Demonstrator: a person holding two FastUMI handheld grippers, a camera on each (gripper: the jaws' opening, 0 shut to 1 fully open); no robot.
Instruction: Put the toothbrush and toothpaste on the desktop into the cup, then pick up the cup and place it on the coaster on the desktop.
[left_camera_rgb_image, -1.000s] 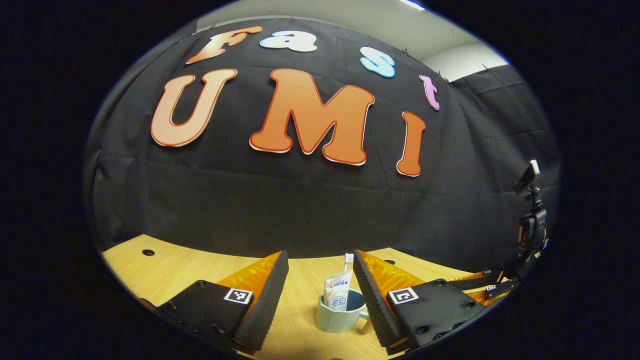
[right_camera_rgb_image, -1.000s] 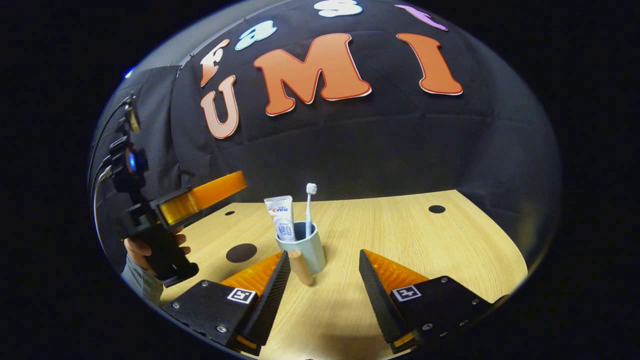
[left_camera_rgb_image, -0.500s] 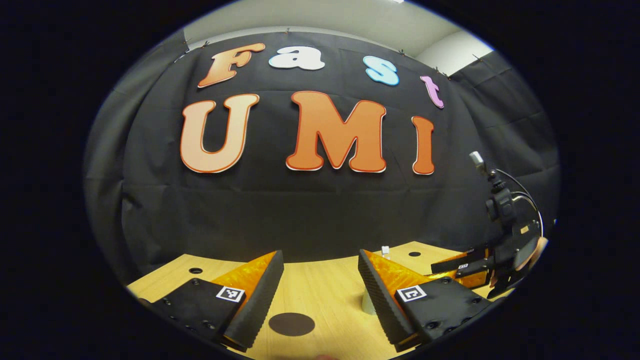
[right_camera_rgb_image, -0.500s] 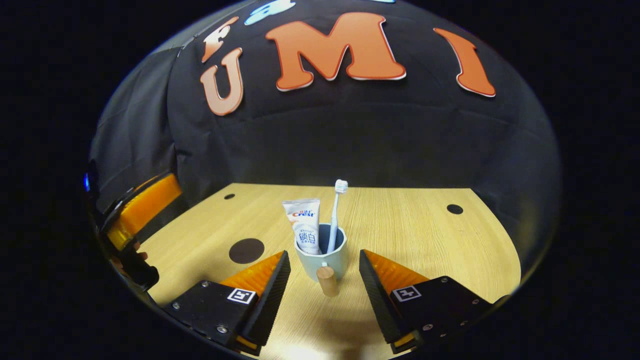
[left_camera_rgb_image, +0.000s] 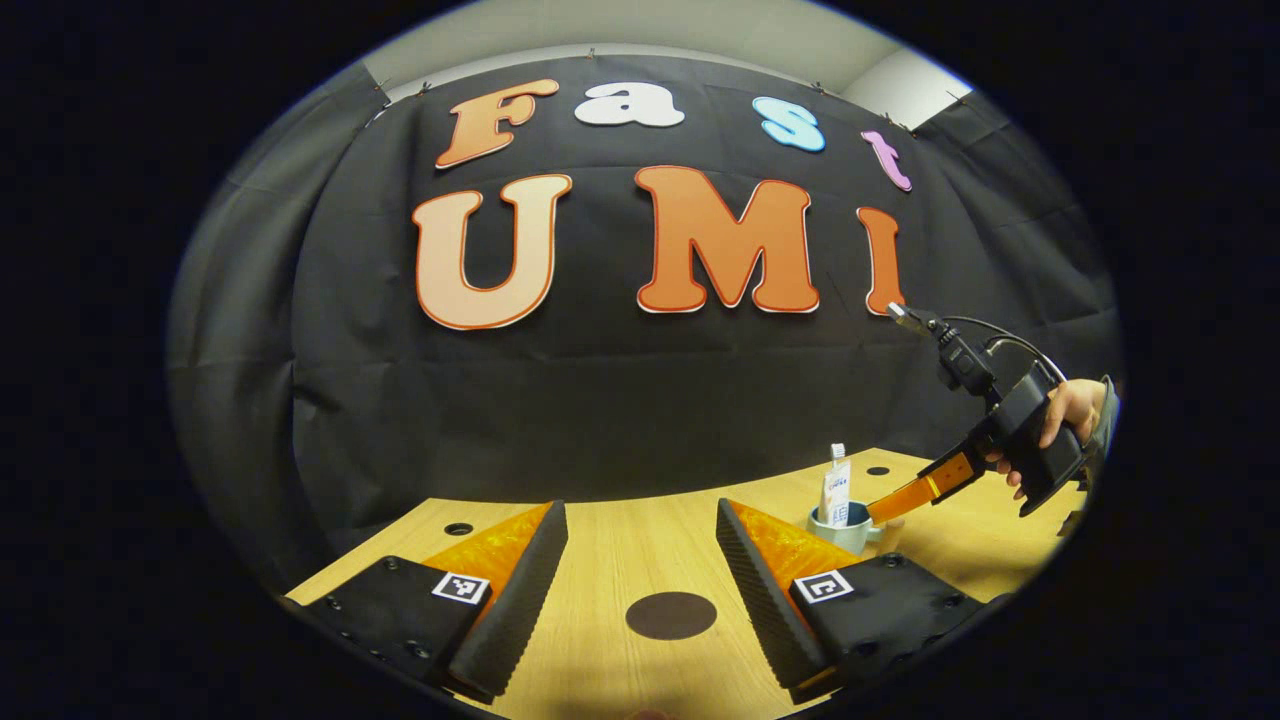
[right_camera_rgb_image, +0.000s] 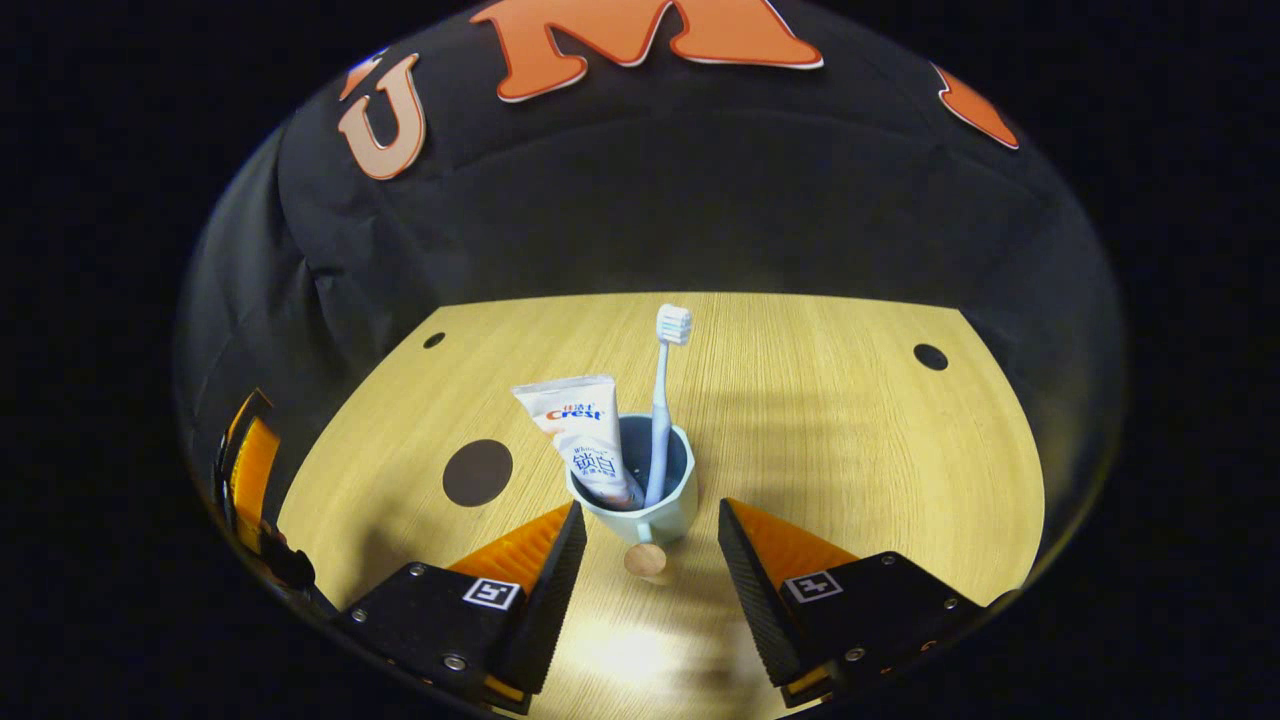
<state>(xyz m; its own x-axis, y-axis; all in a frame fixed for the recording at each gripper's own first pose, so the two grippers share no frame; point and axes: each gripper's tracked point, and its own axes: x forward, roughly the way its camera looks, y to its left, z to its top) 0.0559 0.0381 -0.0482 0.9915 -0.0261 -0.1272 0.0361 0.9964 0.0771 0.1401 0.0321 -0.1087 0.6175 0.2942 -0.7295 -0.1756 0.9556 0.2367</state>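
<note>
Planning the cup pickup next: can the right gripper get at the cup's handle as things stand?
Probably yes. The right gripper is open, with the handle pointing toward it between the fingers, and nothing lies between it and the cup.

The left gripper (left_camera_rgb_image: 640, 570) hangs over the table (left_camera_rgb_image: 600, 560) with its fingers (left_camera_rgb_image: 520, 590) spread wide and nothing between them. A dark round coaster (left_camera_rgb_image: 670, 615) lies on the table between the fingers. Toward the table's far right corner stands the cup (left_camera_rgb_image: 838, 527), with the toothpaste (left_camera_rgb_image: 835, 492) and the toothbrush (left_camera_rgb_image: 838, 453) upright inside it. The right gripper (left_camera_rgb_image: 905, 498), held by a hand (left_camera_rgb_image: 1065, 410), reaches in just beside the cup.
</note>
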